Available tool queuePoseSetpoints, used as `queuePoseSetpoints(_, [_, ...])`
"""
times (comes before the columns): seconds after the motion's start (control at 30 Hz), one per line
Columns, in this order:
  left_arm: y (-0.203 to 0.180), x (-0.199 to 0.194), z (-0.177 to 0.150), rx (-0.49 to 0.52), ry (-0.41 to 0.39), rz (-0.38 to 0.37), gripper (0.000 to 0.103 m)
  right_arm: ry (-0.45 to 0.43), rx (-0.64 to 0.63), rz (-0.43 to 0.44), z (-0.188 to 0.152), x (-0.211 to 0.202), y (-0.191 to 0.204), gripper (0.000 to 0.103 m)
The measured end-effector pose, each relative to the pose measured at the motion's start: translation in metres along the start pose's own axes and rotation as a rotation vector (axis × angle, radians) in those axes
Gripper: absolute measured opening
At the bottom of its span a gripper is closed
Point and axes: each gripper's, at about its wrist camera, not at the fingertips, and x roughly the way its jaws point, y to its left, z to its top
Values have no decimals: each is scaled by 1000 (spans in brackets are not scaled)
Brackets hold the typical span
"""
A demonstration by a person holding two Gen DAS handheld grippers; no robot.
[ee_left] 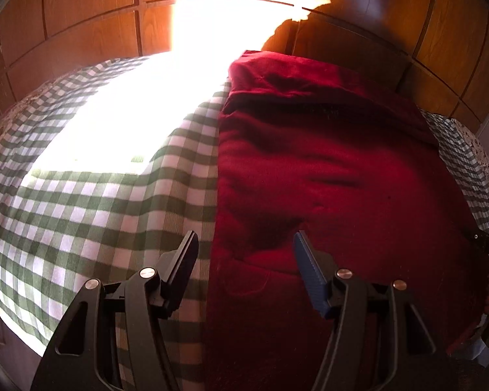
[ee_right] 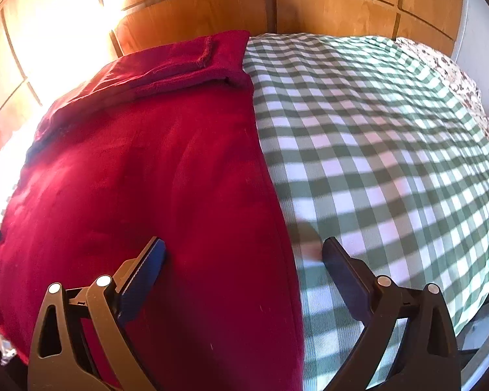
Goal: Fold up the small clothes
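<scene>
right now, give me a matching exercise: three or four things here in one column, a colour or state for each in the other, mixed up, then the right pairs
Things:
1. garment
2. cloth
3. wall panels
4. left gripper

Colour or state:
a. green and white checks
b. open, nothing held
c. dark red
d. brown wood

Pairs: 1-c, 2-a, 3-d, 4-b
</scene>
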Motion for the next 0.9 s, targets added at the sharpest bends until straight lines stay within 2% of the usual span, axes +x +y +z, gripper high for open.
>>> queuePoseSetpoints(0.13, [12, -13, -27, -14, 41, -92, 53, 7, 4, 21, -10, -6, -4, 96])
queuePoseSetpoints(0.27, [17, -28, -46, 20, 48, -136, 51, 10, -2, 37, -20, -11, -5, 96])
queuePoseSetpoints(0.43, [24, -39, -58, 36, 72, -183, 49, 15, -19, 45, -33, -18, -5, 96])
queuePoseSetpoints(0.6, [22, -45, -68, 111, 119, -240, 47, 39, -42, 61, -46, -28, -7, 96])
queuePoseSetpoints(0.67, [25, -38, -61, 120, 131, -263, 43, 52, -58, 65, -52, -32, -6, 94])
queuePoseSetpoints(0.7, [25, -38, -62, 124, 137, -269, 40, 61, -67, 71, -55, -34, -6, 87])
queuePoseSetpoints(0.73, [27, -36, -59, 131, 145, -272, 29, 66, -81, 74, -58, -37, -5, 82])
queuePoseSetpoints(0.77, [27, -36, -61, 139, 150, -272, 18, 70, -91, 77, -59, -39, -4, 68])
queuePoseSetpoints(0.8, [24, -41, -64, 142, 147, -278, 15, 76, -107, 89, -61, -42, -2, 53])
queuePoseSetpoints(0.83, [24, -44, -65, 144, 137, -288, 12, 84, -126, 108, -62, -45, 0, 46])
queuePoseSetpoints(0.9, [24, -51, -63, 132, 118, -313, 10, 100, -153, 133, -62, -49, 4, 22])
